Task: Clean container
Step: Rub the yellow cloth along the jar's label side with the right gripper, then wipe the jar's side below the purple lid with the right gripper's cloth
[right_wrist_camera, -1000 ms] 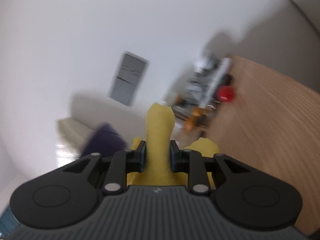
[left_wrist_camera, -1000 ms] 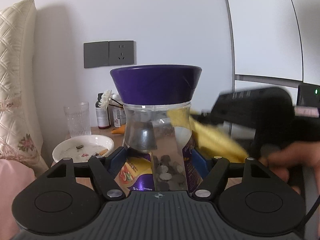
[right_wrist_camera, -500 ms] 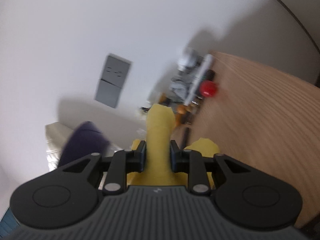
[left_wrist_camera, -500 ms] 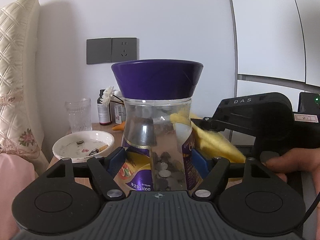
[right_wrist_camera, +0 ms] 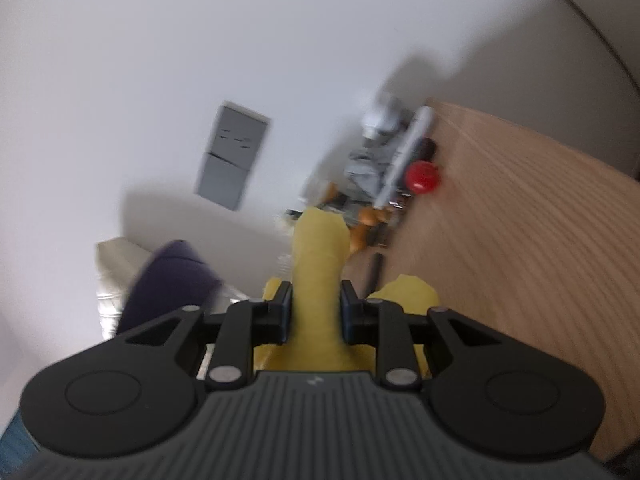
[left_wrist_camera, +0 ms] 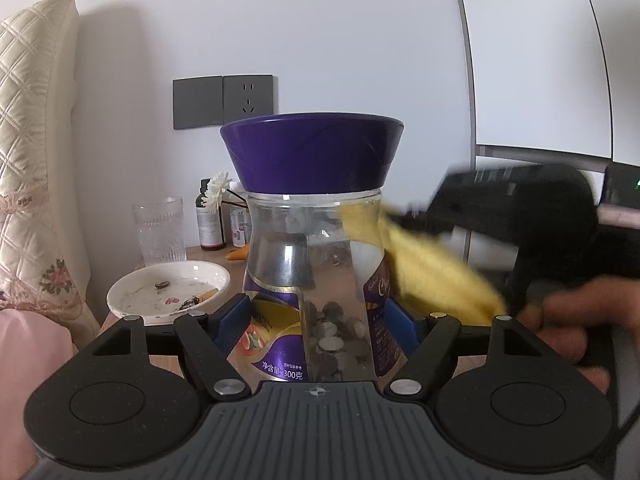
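Observation:
A clear glass jar (left_wrist_camera: 316,264) with a purple flared lid (left_wrist_camera: 312,156) and a purple-and-yellow label holds several coins. My left gripper (left_wrist_camera: 316,320) is shut on the jar's lower body and holds it upright. My right gripper (right_wrist_camera: 314,312) is shut on a folded yellow cloth (right_wrist_camera: 318,264). In the left wrist view the cloth (left_wrist_camera: 420,264) presses against the jar's right side, with the right gripper (left_wrist_camera: 520,216) blurred behind it. The purple lid (right_wrist_camera: 168,284) shows blurred at lower left in the right wrist view.
A wooden bedside table (right_wrist_camera: 520,240) carries a dirty white plate (left_wrist_camera: 168,292), a clear glass tumbler (left_wrist_camera: 160,232), small bottles (left_wrist_camera: 210,220) with a white flower, and a red ball (right_wrist_camera: 422,174). A padded headboard (left_wrist_camera: 32,140) stands at the left. A grey wall socket (left_wrist_camera: 224,100) is behind.
The right gripper with the yellow cloth has moved along the jar's right side, down and then back up. The jar stays held in the left gripper.

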